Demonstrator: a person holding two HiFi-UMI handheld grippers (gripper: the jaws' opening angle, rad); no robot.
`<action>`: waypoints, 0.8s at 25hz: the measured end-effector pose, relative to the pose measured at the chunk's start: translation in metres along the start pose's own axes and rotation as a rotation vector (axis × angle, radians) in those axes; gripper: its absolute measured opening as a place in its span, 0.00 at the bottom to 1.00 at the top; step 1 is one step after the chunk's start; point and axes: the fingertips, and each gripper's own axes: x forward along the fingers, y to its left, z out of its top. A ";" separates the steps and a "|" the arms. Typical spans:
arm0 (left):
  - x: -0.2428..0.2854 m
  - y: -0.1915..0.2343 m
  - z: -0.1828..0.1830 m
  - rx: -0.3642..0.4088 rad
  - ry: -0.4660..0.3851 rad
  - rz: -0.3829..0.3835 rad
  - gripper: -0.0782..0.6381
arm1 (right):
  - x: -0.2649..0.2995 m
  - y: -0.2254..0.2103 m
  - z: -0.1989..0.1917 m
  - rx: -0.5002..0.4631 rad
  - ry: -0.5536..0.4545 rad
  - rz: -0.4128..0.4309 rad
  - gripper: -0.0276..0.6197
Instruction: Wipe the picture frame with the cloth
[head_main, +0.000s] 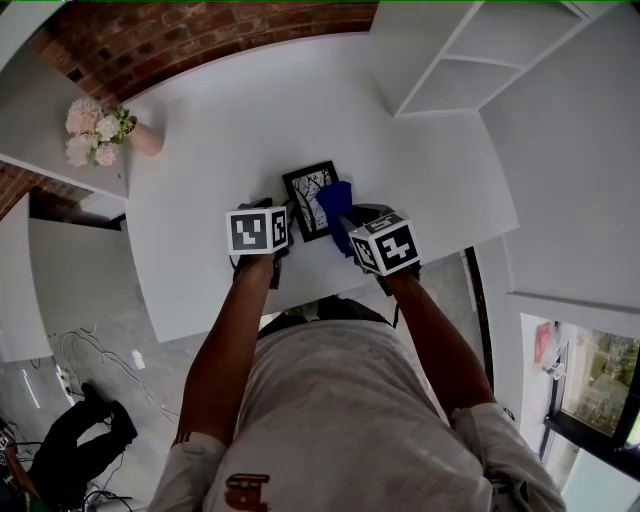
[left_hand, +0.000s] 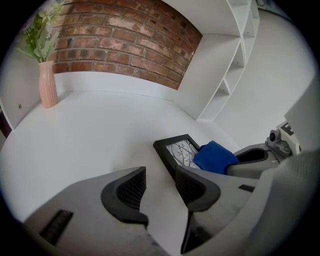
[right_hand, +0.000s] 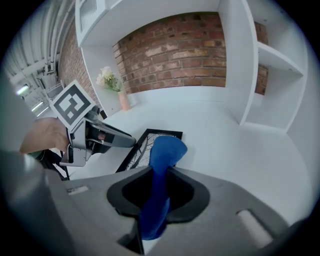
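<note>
Right gripper (right_hand: 159, 192) clamped on blue cloth (right_hand: 167, 150); soft, floppy end on picture frame (head_main: 308, 195), flat on table (head_main: 220, 130). Left gripper (left_hand: 160, 182) jaws apart, empty, beside frame. Frame likely light, slides; brace by edge.

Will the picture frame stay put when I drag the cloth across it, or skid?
It will probably skid: the picture frame lies flat on the smooth white table, and the left gripper stands open beside it, not gripping it. It looks thin and likely light. The cloth, pinched in the right gripper, flops limply, so it should drag softly.
</note>
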 end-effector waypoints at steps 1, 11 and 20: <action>0.000 0.000 0.000 -0.001 0.001 0.001 0.36 | -0.001 -0.003 -0.001 0.004 -0.001 -0.002 0.16; -0.008 0.003 0.003 0.027 -0.005 0.023 0.36 | -0.024 -0.015 0.011 0.005 -0.074 -0.010 0.16; -0.095 -0.041 0.089 0.055 -0.432 -0.173 0.33 | -0.089 0.011 0.104 -0.041 -0.534 0.110 0.16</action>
